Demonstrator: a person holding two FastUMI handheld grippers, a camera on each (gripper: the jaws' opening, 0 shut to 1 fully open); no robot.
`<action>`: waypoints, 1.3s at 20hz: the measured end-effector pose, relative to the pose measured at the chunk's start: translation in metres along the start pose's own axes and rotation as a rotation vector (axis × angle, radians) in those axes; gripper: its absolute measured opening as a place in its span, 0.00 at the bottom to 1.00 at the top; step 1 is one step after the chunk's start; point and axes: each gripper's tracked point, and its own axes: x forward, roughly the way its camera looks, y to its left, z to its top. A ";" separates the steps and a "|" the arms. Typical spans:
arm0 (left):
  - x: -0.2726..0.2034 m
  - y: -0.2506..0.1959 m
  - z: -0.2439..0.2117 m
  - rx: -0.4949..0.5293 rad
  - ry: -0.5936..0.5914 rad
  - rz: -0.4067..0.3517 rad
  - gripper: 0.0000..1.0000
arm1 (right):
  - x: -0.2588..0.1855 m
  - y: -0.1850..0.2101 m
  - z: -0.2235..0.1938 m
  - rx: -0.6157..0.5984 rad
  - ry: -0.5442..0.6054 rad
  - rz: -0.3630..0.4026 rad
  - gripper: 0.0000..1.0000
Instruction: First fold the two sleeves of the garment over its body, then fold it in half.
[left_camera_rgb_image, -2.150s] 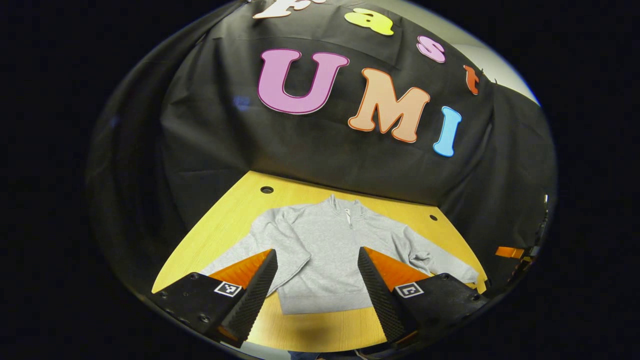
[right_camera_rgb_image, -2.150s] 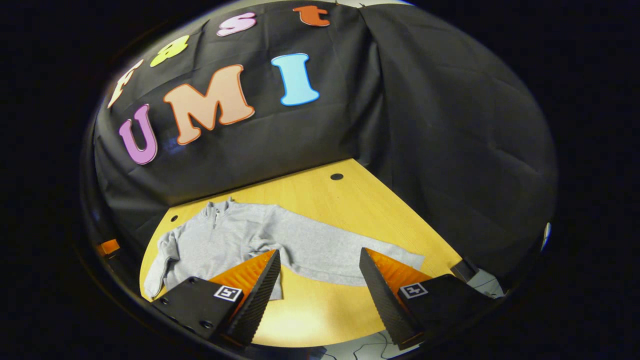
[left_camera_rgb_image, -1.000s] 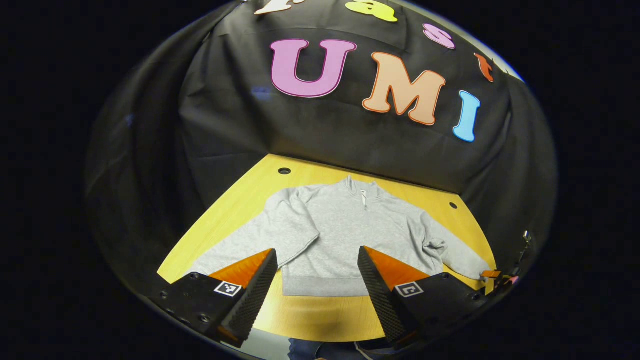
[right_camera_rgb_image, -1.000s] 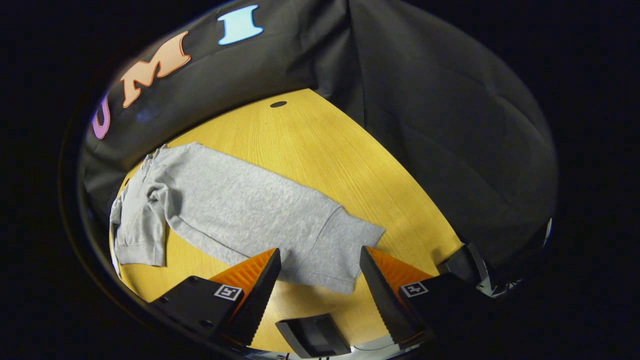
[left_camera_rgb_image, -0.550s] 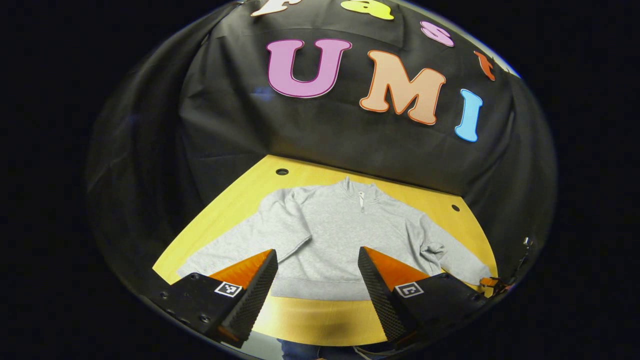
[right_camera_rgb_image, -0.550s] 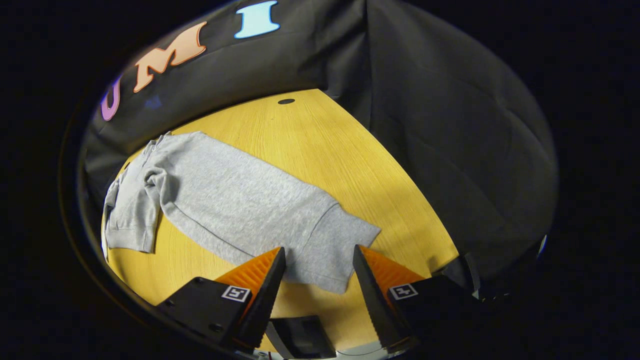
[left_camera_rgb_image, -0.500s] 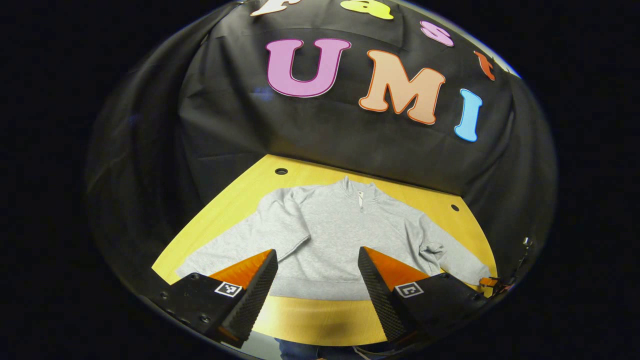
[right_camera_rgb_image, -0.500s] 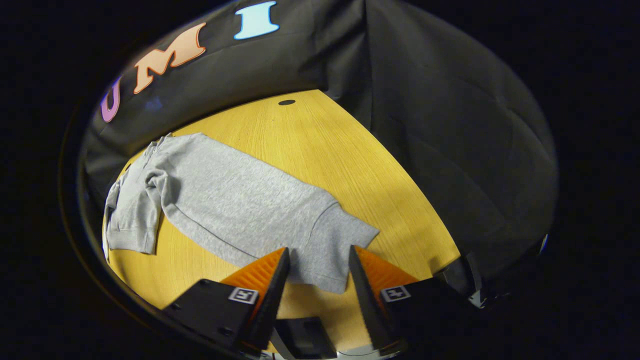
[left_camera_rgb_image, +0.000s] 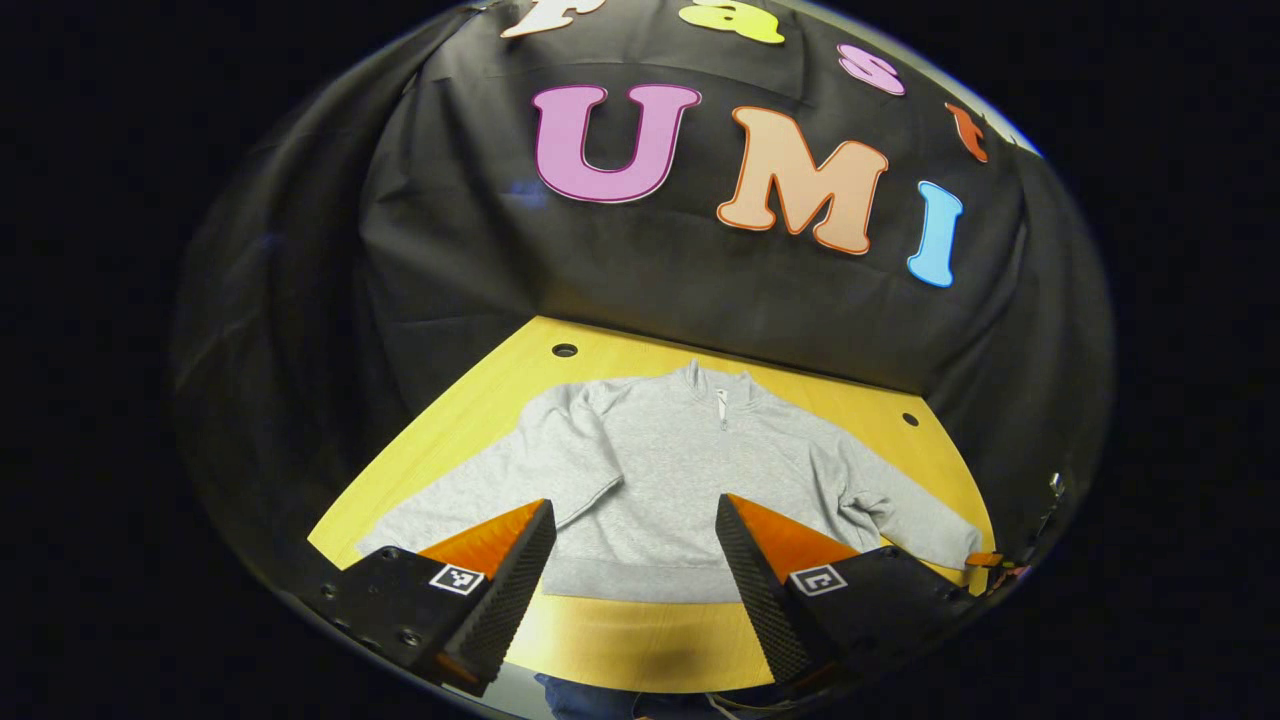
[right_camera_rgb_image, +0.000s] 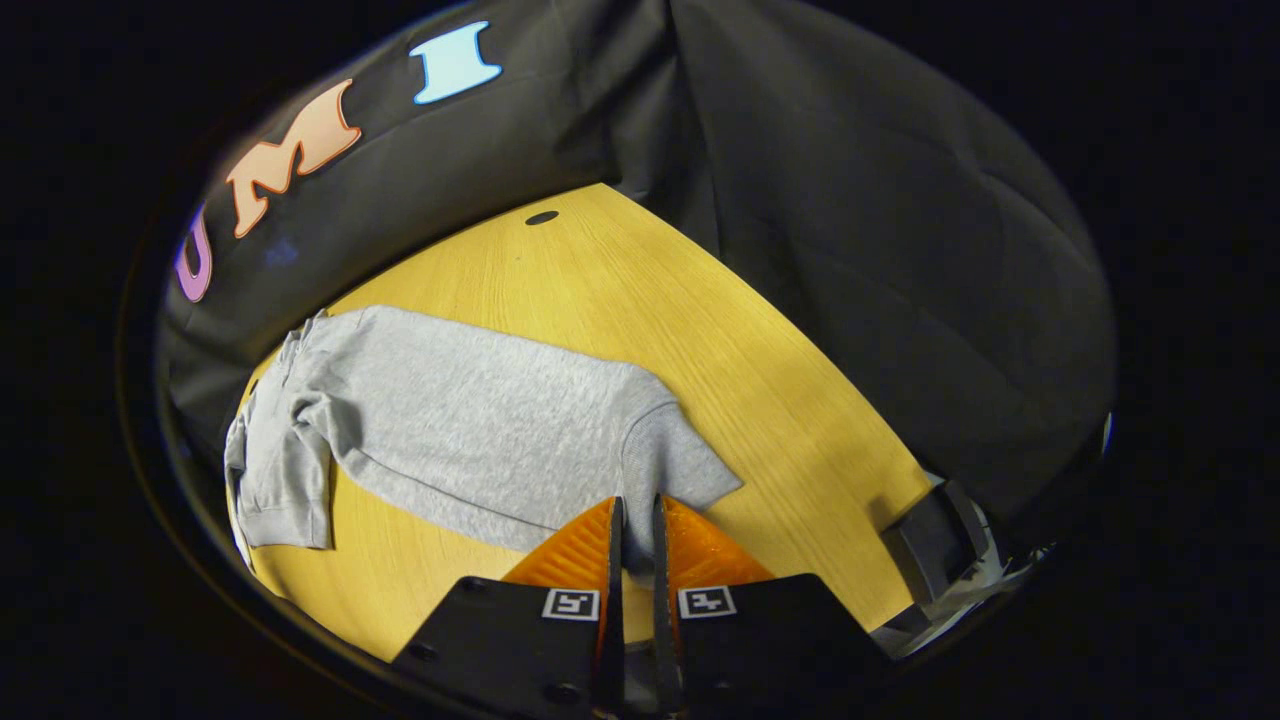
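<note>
The grey quarter-zip sweatshirt lies face up and flat on the yellow wooden table, collar toward the booth wall, hem toward the near edge, both sleeves spread out to the sides.

The right gripper is at the right sleeve cuff. Its jaws are drawn nearly together with grey fabric between them, so it appears clenched on the cuff edge; how much cloth is caught is hidden by the fingers. The left gripper hangs above the near hem with its jaws spread wide, holding nothing. The left sleeve lies flat and untouched.

Judgement: the step in hand is the first sleeve fold, at the grasp.
- Confirm both cuff layers are pinched before lifting; a single layer would likely slip or twist.
- Lift only enough to clear the table, then carry the cuff across the chest toward the zip.
- Crease at the shoulder seam, and lay the sleeve down flat before letting go.
- The crumple near the armpit may bunch; keep the sleeve lightly taut.
</note>
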 end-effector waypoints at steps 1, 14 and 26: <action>-0.001 0.003 -0.001 -0.003 -0.001 0.002 0.94 | -0.002 0.002 0.000 -0.007 -0.001 0.000 0.15; 0.005 0.058 0.003 -0.058 -0.015 -0.082 0.95 | -0.081 0.124 0.050 0.010 -0.159 0.134 0.14; -0.002 0.115 -0.003 -0.026 -0.006 -0.182 0.94 | -0.140 0.356 0.071 -0.124 -0.249 0.400 0.14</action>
